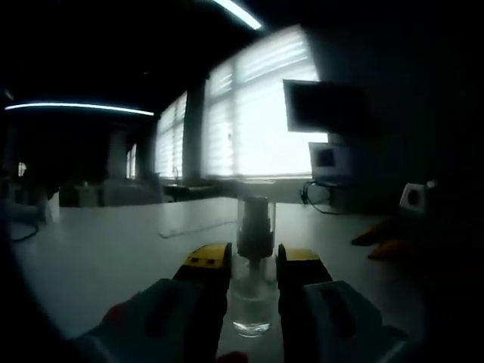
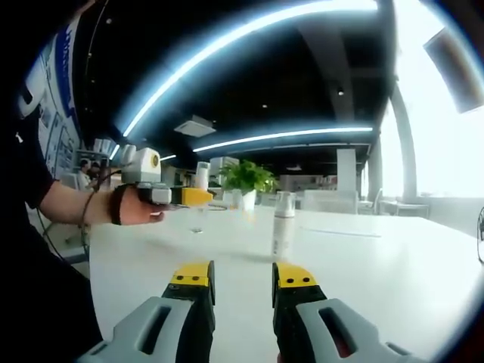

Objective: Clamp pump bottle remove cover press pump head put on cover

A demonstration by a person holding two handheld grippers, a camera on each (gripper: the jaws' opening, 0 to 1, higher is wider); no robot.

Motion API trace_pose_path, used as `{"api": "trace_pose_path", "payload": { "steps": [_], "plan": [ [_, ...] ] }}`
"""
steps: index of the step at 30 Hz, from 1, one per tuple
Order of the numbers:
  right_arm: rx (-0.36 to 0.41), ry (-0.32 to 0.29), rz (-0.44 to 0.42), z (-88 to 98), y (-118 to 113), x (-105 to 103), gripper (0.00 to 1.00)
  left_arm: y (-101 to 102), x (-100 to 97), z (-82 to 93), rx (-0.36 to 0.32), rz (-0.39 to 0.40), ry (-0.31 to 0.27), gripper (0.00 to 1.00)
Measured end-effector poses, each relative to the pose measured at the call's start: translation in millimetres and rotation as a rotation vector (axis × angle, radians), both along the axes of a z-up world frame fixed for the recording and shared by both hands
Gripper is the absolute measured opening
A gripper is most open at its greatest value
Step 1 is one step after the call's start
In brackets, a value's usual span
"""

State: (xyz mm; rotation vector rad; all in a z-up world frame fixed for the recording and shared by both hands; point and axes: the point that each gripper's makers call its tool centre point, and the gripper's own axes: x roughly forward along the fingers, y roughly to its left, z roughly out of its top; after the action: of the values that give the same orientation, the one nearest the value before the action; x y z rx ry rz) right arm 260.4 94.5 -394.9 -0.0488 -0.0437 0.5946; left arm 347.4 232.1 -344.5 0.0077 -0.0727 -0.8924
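A wide white table (image 2: 393,272) is seen in both views, and everything else is placed around it. Beyond its far edge in the left gripper view, a row of tall windows (image 1: 249,121) covered by bright blinds is seen, with a dark monitor (image 1: 321,106) hung in front of them. Near the table's right end a white socket block (image 1: 416,195) is set. In the right gripper view, a potted plant (image 2: 246,181) is placed past the table, white chairs (image 2: 333,201) are lined behind it, and long ceiling light strips (image 2: 249,34) are curved overhead against a dark ceiling (image 2: 287,91).
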Motion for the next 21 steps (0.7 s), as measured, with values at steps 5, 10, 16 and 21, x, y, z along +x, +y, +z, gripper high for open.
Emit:
{"api": "trace_pose_path", "payload": {
  "steps": [5, 10, 16, 21],
  "plan": [
    [-0.003, 0.001, -0.001, -0.6, -0.7, 0.3, 0.25, 1.7, -7.5, -1.0, -0.021, -0.012, 0.026, 0.16],
    [-0.005, 0.001, -0.001, -0.8, -0.1, 0.3, 0.25, 2.1, -17.9, -2.3, -0.034, -0.039, 0.019, 0.16],
    [-0.005, 0.001, -0.001, -0.8, 0.1, 0.0, 0.25, 0.7, -33.7, -5.1, -0.024, -0.062, -0.003, 0.16],
    [-0.006, 0.001, -0.001, -1.0, -0.5, 0.1, 0.25, 0.3, -46.0, -8.4, -0.030, -0.084, 0.001, 0.16]
  ]
}}
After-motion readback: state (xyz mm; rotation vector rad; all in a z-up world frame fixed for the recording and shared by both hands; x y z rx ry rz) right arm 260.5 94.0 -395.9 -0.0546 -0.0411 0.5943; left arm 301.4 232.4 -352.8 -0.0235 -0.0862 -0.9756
